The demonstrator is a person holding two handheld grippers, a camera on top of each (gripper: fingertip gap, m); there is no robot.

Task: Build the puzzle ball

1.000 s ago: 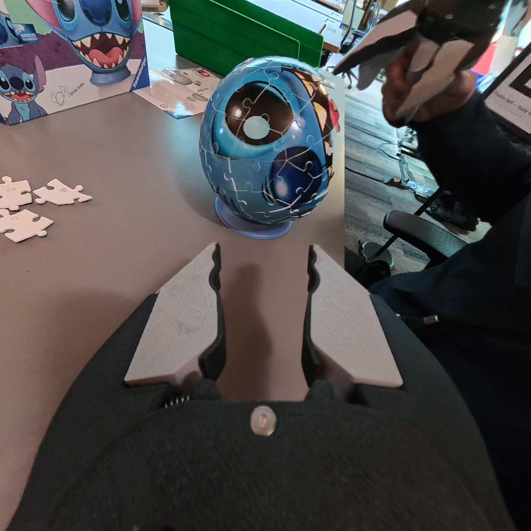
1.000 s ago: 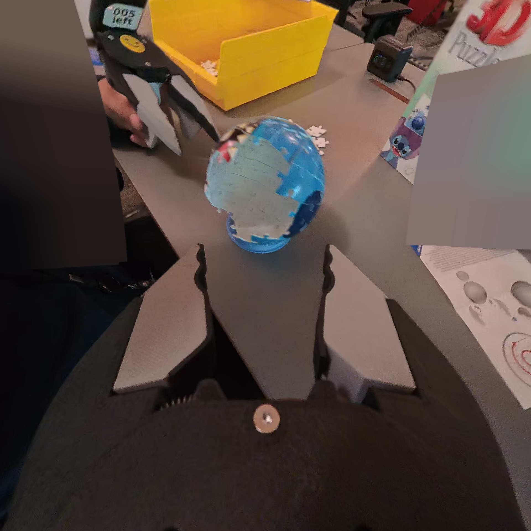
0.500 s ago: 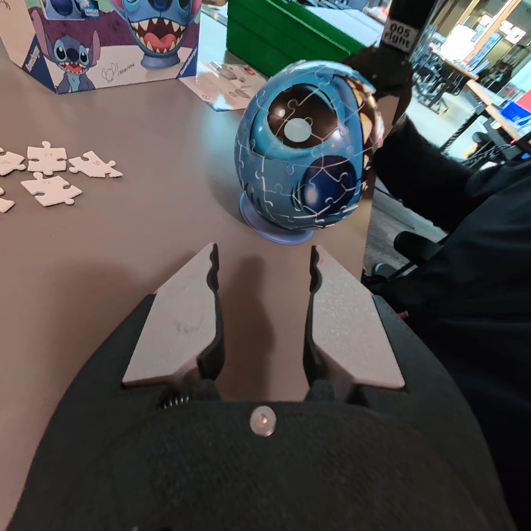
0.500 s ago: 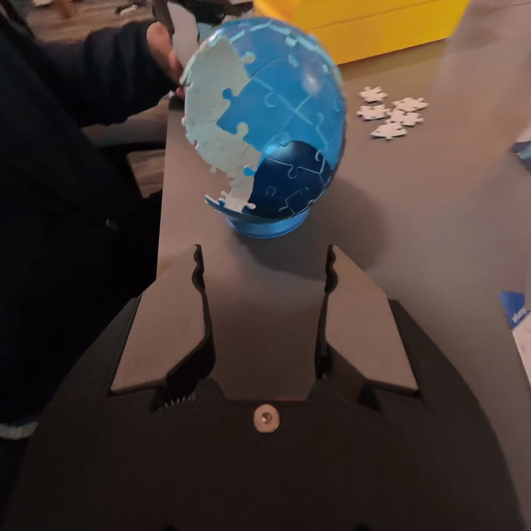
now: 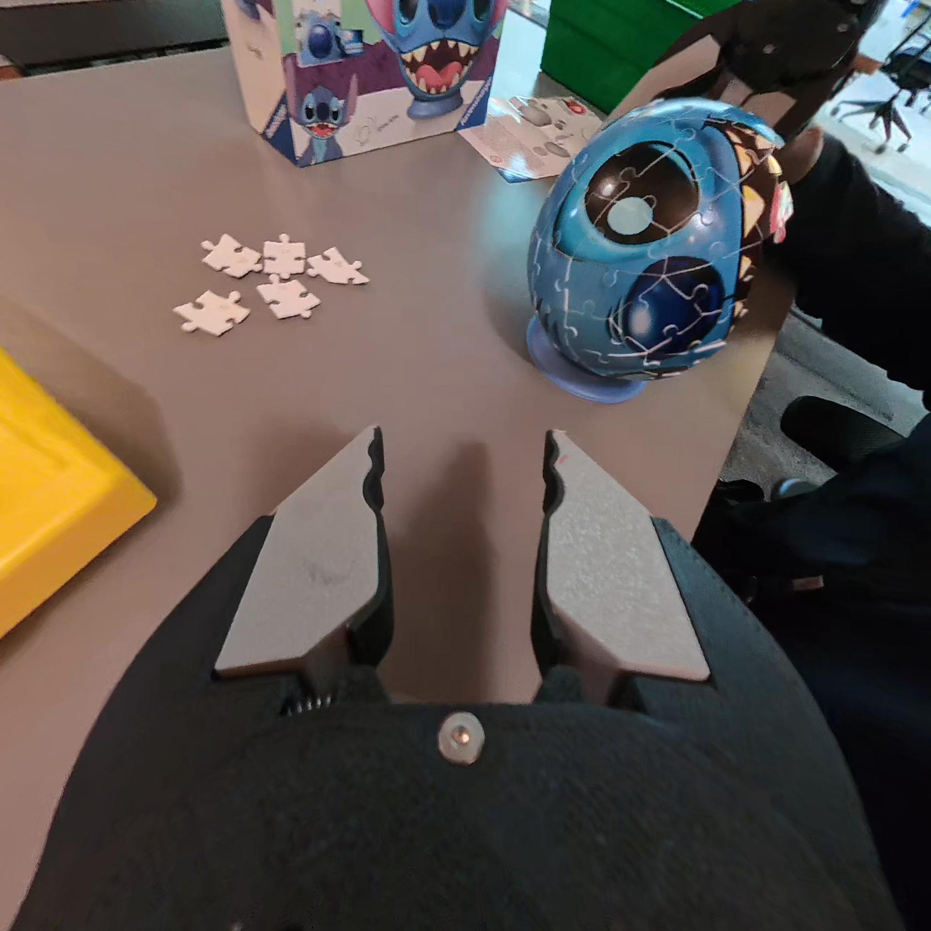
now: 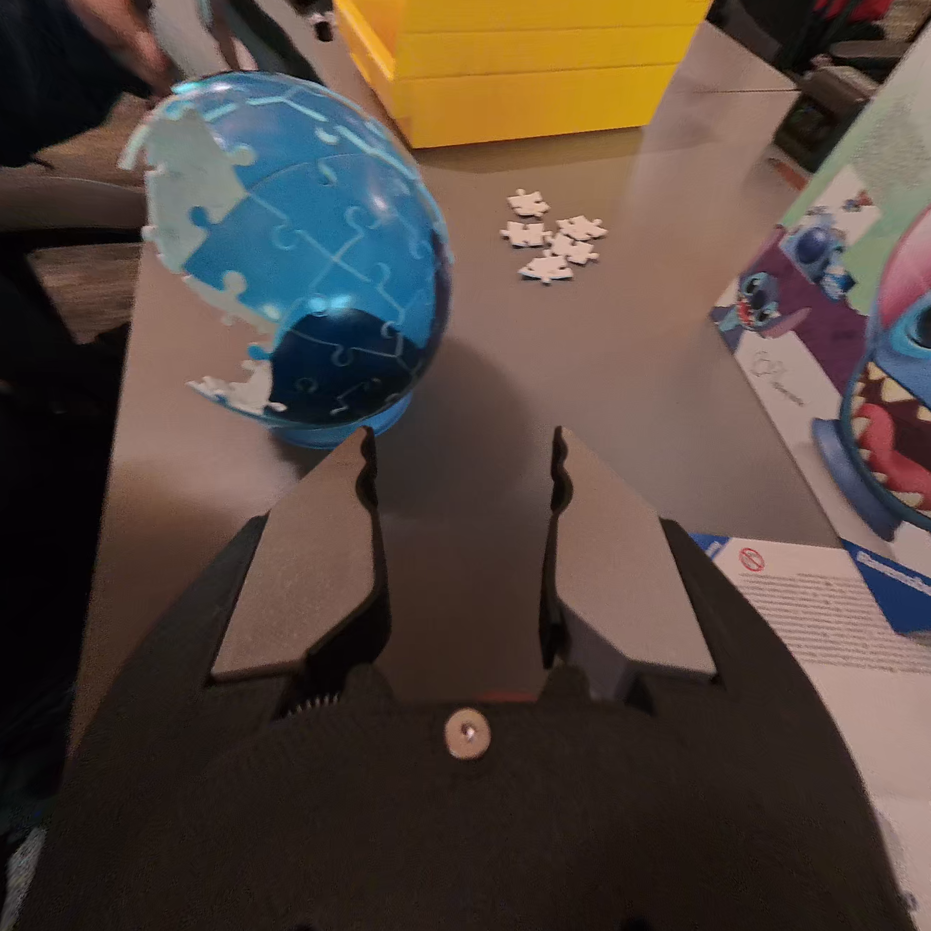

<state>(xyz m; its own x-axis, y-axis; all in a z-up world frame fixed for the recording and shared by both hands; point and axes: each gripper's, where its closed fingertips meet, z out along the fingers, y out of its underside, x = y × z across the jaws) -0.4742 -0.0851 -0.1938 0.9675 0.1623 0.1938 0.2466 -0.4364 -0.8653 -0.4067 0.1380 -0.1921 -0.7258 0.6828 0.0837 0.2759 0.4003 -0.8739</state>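
A blue puzzle ball (image 5: pixel 650 242) stands on a round blue base (image 5: pixel 584 383) near the table's right edge. In the right wrist view the ball (image 6: pixel 302 252) shows a gap in its shell, with the pale inner side visible on the left. Several loose white puzzle pieces (image 5: pixel 272 282) lie face down in a cluster on the table; they also show in the right wrist view (image 6: pixel 554 237). My left gripper (image 5: pixel 462 436) is open and empty, short of the ball and left of it. My right gripper (image 6: pixel 461 436) is open and empty, its left fingertip close to the ball's base.
A yellow bin (image 5: pixel 45 504) sits at the left, also seen in the right wrist view (image 6: pixel 529 65). The puzzle box (image 5: pixel 368 70) and an instruction sheet (image 5: pixel 534 131) lie beyond. A green bin (image 5: pixel 614 45) stands at the back. The table edge (image 5: pixel 740 428) runs right of the ball. Tip to tip, the grippers are about 25 cm apart.
Both grippers have swung away from the ball toward the loose pieces, which now sit nearer the middle of each view. Both stay open. The ball has not moved.
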